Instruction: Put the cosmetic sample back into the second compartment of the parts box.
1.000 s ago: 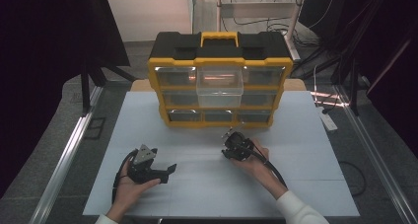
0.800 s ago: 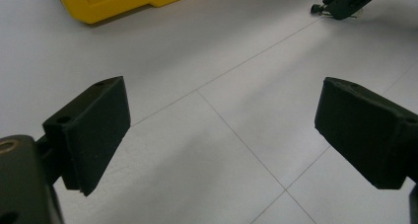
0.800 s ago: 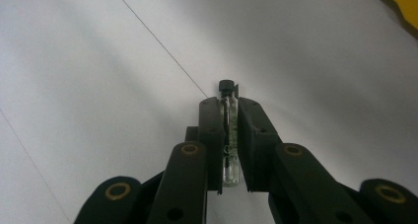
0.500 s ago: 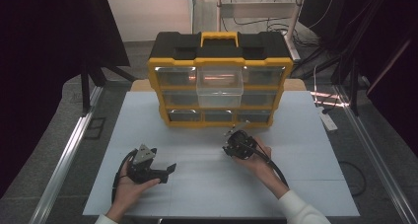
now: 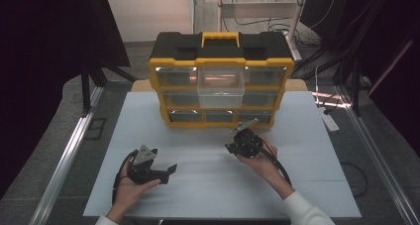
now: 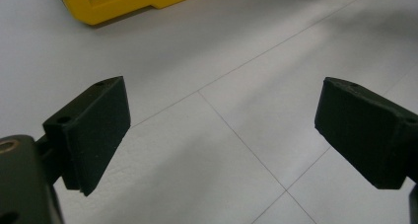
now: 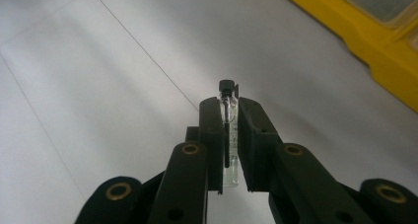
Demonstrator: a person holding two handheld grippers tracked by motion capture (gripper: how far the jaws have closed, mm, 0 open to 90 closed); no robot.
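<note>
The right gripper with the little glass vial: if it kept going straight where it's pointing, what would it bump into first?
Probably the white table just ahead, since the right gripper tilts downward; the yellow organizer lies off to one side.

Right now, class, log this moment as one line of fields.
right gripper: shut on small glass vial, black cap up | left gripper: open, empty, over table | organizer: middle top drawer pulled out

vial (image 7: 227, 130): clear glass, glossy, capped in black plastic
right gripper (image 7: 230, 103): matt black plastic, brass-coloured metal rivets
left gripper (image 6: 222, 130): matt black pads, slightly grainy
organiser (image 5: 221, 81): yellow and black plastic, clear glossy drawers
table (image 5: 208, 185): white, smooth, matt
</note>
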